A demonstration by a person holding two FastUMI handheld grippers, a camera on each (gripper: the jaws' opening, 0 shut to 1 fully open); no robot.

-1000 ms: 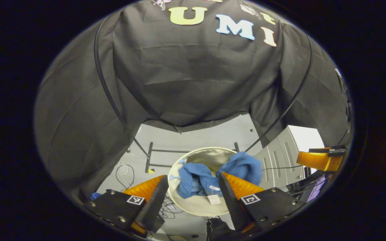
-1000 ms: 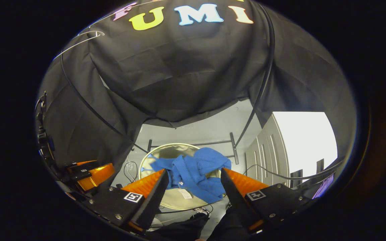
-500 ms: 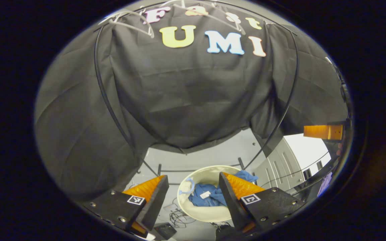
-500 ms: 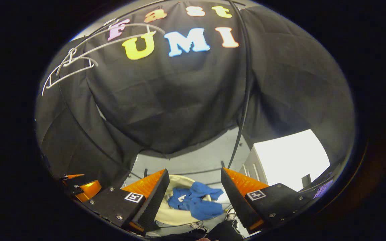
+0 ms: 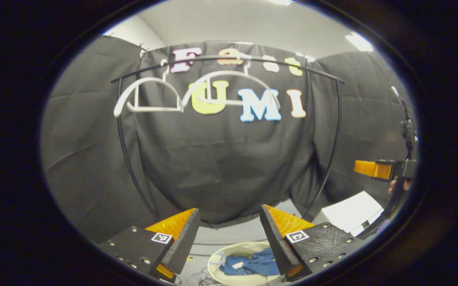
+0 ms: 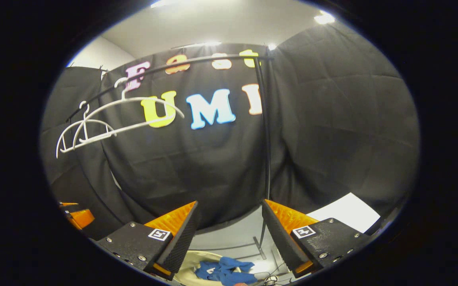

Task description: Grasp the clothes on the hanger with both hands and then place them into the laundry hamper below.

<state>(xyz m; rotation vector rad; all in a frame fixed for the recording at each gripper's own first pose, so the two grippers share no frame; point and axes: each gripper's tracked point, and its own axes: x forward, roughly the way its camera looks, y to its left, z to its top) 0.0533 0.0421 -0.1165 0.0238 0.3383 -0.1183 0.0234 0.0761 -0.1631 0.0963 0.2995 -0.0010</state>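
The blue clothes (image 5: 253, 265) are lying crumpled inside the round laundry hamper (image 5: 217, 265) on the floor; both the left gripper (image 5: 229, 234) and right gripper (image 6: 229, 230) are hanging above with jaws parted, gripping nothing; two white hangers (image 5: 149, 95) are dangling bare.

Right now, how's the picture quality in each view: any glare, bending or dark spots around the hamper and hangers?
Left gripper view: fisheye bows the rail and white hangers; ceiling light glares mildly; hamper with blue clothes sits dim at the bottom edge. Right gripper view: ceiling light blown out, hangers sharp but curved, clothes partly cut off.
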